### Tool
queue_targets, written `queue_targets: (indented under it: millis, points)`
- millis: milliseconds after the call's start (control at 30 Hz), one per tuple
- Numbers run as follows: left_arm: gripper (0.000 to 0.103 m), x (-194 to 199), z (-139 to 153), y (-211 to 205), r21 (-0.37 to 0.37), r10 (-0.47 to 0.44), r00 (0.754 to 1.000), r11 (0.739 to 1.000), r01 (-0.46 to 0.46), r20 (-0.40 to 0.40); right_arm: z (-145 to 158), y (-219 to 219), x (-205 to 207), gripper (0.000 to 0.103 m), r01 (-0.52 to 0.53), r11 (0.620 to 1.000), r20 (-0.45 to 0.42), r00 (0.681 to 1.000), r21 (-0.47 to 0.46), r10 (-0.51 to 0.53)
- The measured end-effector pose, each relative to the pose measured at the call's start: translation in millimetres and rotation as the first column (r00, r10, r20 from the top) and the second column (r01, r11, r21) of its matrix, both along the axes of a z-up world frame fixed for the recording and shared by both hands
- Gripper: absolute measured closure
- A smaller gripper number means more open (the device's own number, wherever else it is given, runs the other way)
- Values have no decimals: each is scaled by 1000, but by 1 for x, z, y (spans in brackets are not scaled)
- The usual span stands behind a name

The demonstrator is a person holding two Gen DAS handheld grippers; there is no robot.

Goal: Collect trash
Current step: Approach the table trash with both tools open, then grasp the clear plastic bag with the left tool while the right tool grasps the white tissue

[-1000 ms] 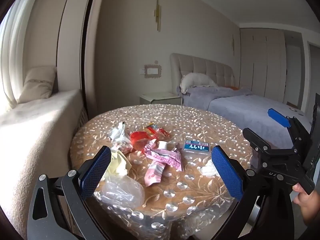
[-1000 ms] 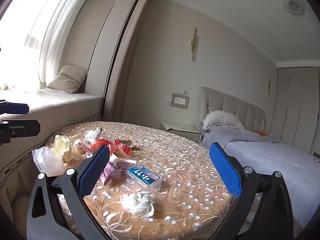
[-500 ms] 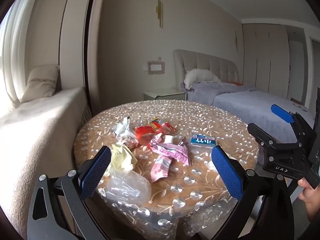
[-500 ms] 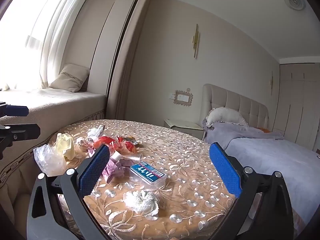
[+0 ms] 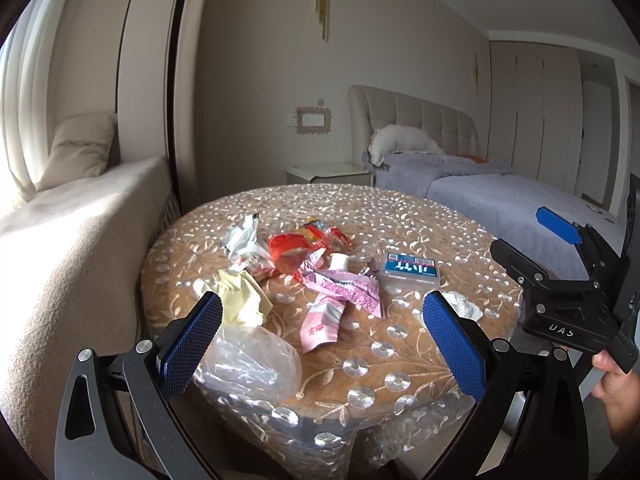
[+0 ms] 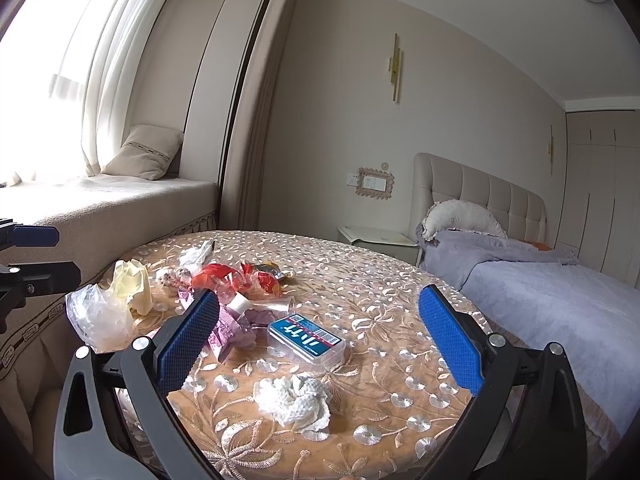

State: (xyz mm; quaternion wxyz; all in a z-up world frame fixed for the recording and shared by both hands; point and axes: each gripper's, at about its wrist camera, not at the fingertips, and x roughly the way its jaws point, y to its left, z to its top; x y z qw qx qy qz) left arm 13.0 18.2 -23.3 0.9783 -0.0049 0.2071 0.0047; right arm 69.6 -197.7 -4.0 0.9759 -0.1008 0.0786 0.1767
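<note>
1. Right now both tools are spread wide and empty: the left gripper (image 5: 320, 332) hangs just short of the near edge of the round table (image 5: 400, 368), and the right gripper (image 6: 318, 336) sits off the table's right side, with nothing between the blue pads of either.
2. All the trash lies on the tabletop: a clear plastic bag (image 5: 252, 360) at the near left edge, a yellow crumpled wrapper (image 5: 240, 300) touching it, pink wrappers (image 5: 340, 292) in the middle, a red wrapper (image 5: 292, 252) behind them, a blue-labelled plastic box (image 6: 306, 338) and a white crumpled tissue (image 6: 294, 398) to the right.
3. Probably the step in hand is the first pick, so start with the nearest piece for each side: the bag for the left, the tissue for the right.
4. Come down over the tissue's bulk, so the pads close on its thickest fold, not on the embroidered cloth.
5. Pinch the bag where it bunches; thin film likely slips from a shallow bite.
6. No bin shows in either view, so find one before lifting.
</note>
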Motion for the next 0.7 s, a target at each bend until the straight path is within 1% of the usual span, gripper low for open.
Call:
queue_targets:
  millis: [167, 400, 600, 700]
  points:
    - [5, 6, -9, 9, -18, 24, 999, 1000, -25, -31, -5, 6, 5, 4, -9, 1000, -12, 1000, -10, 9]
    - [5, 20, -25, 26, -70, 46, 995, 996, -52, -83, -13, 12, 16, 4, -20, 1000, -45, 999, -16, 19]
    - [5, 37, -50, 37, -87, 71, 986, 993, -85, -151, -23, 16, 27, 4, -21, 999, -86, 996, -31, 19]
    - [5, 45, -59, 41, -78, 95, 979, 991, -111, -180, -29, 17, 32, 4, -22, 999, -103, 994, -33, 19]
